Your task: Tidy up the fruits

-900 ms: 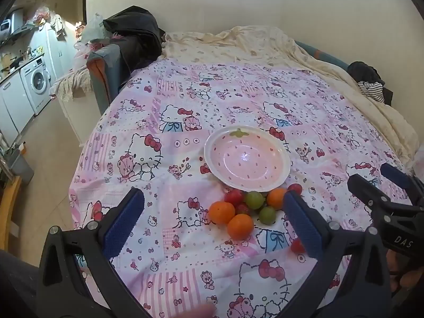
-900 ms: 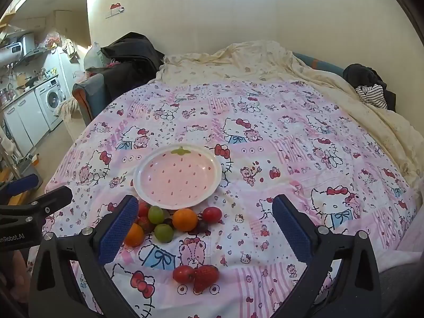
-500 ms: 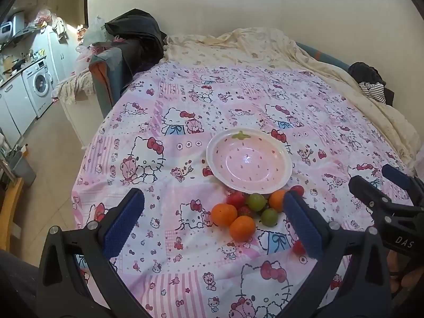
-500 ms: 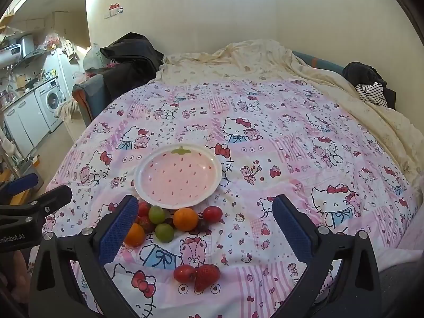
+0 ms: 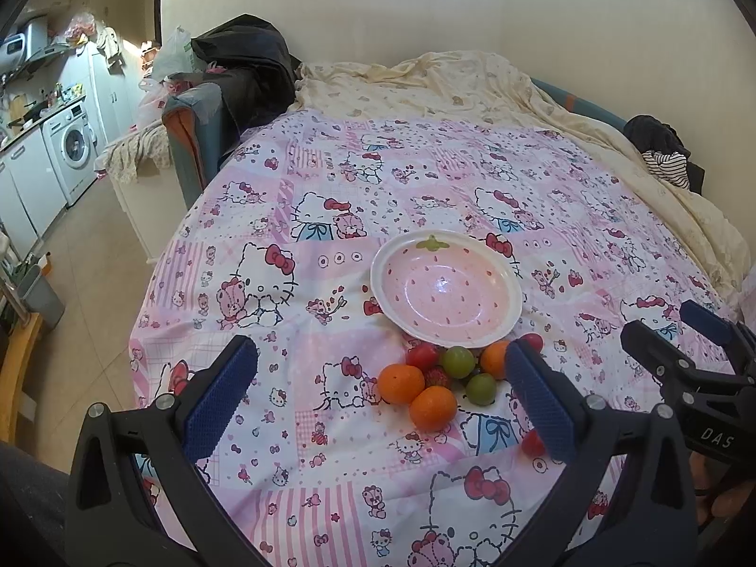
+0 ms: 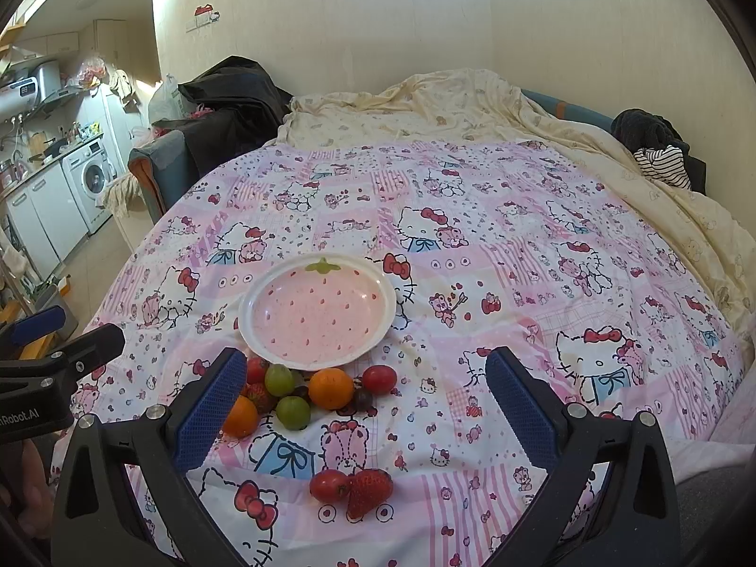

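A bed (image 6: 472, 245) under a pink cartoon-cat sheet carries an empty strawberry-print plate (image 6: 316, 313). Just beside its near rim a cluster of fruits (image 6: 302, 392) lies; a tomato and strawberry (image 6: 352, 489) rest apart, nearer. Left tongs (image 5: 378, 401) and right tongs (image 6: 361, 408) hover wide open, holding nothing.

A bed fills most of the room, spread with a pink cartoon-cat quilt (image 5: 425, 179) and, toward the plain cream wall (image 6: 378, 19), a rumpled pale yellow blanket (image 6: 425, 108). Dark clothes (image 5: 245, 56) lie heaped at its far left corner. Left, beyond the beige tiled floor (image 5: 80, 255), a lit kitchen corner holds a white washing machine (image 5: 71, 151).
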`<action>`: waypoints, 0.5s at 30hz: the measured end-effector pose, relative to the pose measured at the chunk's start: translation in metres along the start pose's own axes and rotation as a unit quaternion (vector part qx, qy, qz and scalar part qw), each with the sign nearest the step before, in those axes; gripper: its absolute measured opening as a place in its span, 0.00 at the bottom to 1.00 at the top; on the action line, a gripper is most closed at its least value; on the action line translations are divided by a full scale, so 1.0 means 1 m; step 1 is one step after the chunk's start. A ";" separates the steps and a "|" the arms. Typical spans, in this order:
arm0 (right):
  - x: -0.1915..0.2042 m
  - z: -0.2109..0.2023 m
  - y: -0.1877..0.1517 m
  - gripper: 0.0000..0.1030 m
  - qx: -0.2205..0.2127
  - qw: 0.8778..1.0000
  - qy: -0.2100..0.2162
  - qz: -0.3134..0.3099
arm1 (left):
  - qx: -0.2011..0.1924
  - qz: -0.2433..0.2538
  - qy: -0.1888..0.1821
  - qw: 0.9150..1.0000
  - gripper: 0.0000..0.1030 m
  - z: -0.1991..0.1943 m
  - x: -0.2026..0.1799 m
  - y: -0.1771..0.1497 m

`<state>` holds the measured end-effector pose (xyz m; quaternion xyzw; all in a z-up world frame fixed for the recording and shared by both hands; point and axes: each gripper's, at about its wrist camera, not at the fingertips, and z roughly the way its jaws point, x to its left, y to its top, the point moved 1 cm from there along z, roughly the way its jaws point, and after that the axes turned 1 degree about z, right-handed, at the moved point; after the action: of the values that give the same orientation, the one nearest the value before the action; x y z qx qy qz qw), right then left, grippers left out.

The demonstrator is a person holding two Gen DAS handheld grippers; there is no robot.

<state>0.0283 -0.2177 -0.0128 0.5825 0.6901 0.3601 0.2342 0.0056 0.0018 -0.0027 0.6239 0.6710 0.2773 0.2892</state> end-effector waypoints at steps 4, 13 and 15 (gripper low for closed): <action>0.001 0.000 0.000 1.00 0.000 1.000 0.000 0.000 | 0.002 -0.001 0.000 1.000 1.00 0.000 0.002 0.001; 0.000 0.000 0.000 1.00 -0.001 1.000 -0.001 0.000 | 0.000 -0.001 0.003 1.000 1.00 0.000 0.003 0.000; 0.000 0.000 -0.001 1.00 -0.002 1.000 -0.001 0.000 | 0.000 -0.002 0.003 1.000 1.00 0.000 0.003 0.000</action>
<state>0.0280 -0.2181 -0.0133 0.5824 0.6893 0.3603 0.2363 0.0059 0.0051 -0.0027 0.6216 0.6732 0.2788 0.2876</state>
